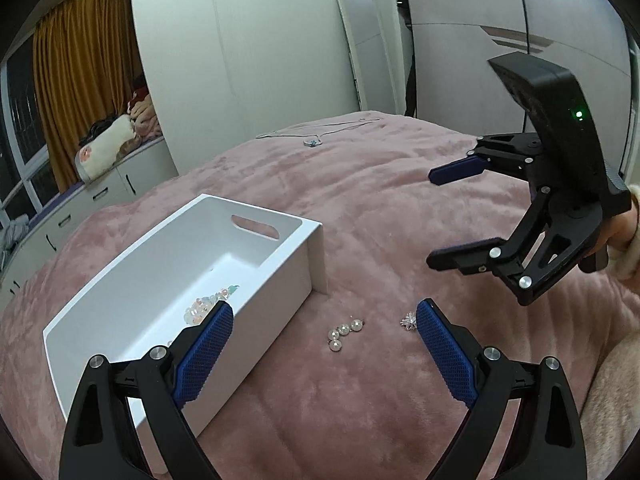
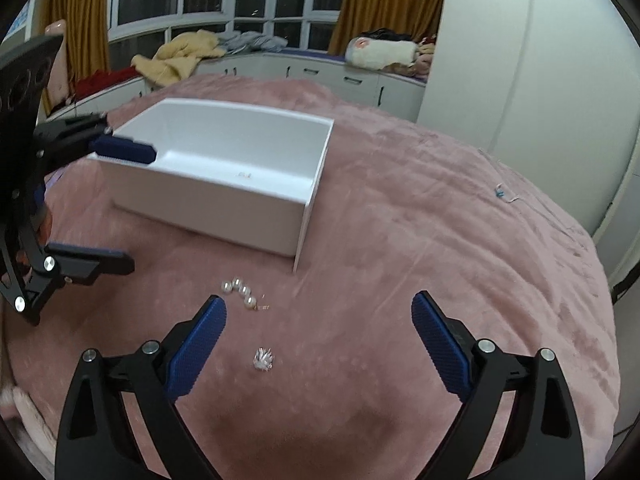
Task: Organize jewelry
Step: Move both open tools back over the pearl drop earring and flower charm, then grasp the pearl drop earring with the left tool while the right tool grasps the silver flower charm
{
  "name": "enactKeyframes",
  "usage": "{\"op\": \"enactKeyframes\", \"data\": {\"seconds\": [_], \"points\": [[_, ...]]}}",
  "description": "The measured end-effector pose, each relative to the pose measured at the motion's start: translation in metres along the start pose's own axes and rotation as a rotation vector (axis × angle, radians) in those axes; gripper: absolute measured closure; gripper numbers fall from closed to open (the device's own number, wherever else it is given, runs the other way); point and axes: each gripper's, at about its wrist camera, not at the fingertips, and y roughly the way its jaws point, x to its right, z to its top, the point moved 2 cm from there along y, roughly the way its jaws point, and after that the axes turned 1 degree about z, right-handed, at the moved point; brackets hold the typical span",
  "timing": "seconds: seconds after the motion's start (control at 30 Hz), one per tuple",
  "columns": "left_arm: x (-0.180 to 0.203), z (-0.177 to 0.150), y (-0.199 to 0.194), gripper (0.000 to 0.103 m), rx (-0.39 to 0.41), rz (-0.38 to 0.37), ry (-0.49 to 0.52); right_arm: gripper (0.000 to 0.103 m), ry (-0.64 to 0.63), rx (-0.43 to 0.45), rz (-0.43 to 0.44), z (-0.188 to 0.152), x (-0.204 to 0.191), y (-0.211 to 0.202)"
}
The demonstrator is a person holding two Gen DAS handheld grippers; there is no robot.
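Left wrist view. Your left gripper (image 1: pixel 324 322) has its blue-padded jaws spread wide, nothing between them, held above the pink plush blanket (image 1: pixel 360 200). The white rectangular plastic box with a slot handle (image 1: pixel 276 280) sits on the blanket at left; the left pad overlaps its near wall in this view, contact not determinable. Inside the box lies a small cluster of pale translucent beads (image 1: pixel 208 306). On the blanket just right of the box: a short curved string of white pearls (image 1: pixel 345 332), and beside it, close to the right pad, a small silver sparkly ornament (image 1: pixel 409 322). Far back on the blanket, a thin silver chain necklace with a blue pendant (image 1: pixel 316 136). Your right gripper (image 1: pixel 430 216) hangs at right, jaws apart and empty, with your hand (image 1: pixel 618 232) on its grip.

Right wrist view. Right gripper (image 2: pixel 318 312) jaws wide, empty, above the blanket (image 2: pixel 440 220). Silver ornament (image 2: pixel 264 359) lies between the pads, nearer the left one. Pearl string (image 2: pixel 241 290) lies just beyond it, near the box (image 2: pixel 224 196). Left gripper (image 2: pixel 140 208) enters from the left, open, its upper finger over the box's corner. Necklace pendant (image 2: pixel 499 191) well apart at right.
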Motion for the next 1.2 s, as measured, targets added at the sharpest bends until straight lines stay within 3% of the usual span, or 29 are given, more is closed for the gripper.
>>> {"op": "enactKeyframes", "data": {"seconds": [0.27, 0.53, 0.7, 1.03, 1.2], "points": [[0.027, -0.014, 0.018, 0.009, -0.002, -0.031, 0.104, 0.024, -0.033, -0.042, 0.059, -0.024, -0.009, 0.021], [0.041, -0.025, 0.045, 0.010, -0.022, -0.092, 0.128, 0.033, -0.058, -0.085, 0.103, -0.040, -0.017, 0.038], [0.046, -0.035, 0.066, 0.021, -0.039, -0.120, 0.152, 0.040, -0.078, -0.117, 0.115, -0.049, -0.021, 0.051], [0.032, -0.049, 0.096, 0.033, -0.067, -0.150, 0.094, 0.048, -0.063, -0.151, 0.142, -0.060, -0.021, 0.073], [0.023, -0.049, 0.106, 0.033, -0.081, -0.145, 0.051, 0.047, -0.046, -0.151, 0.151, -0.062, -0.020, 0.078]]}}
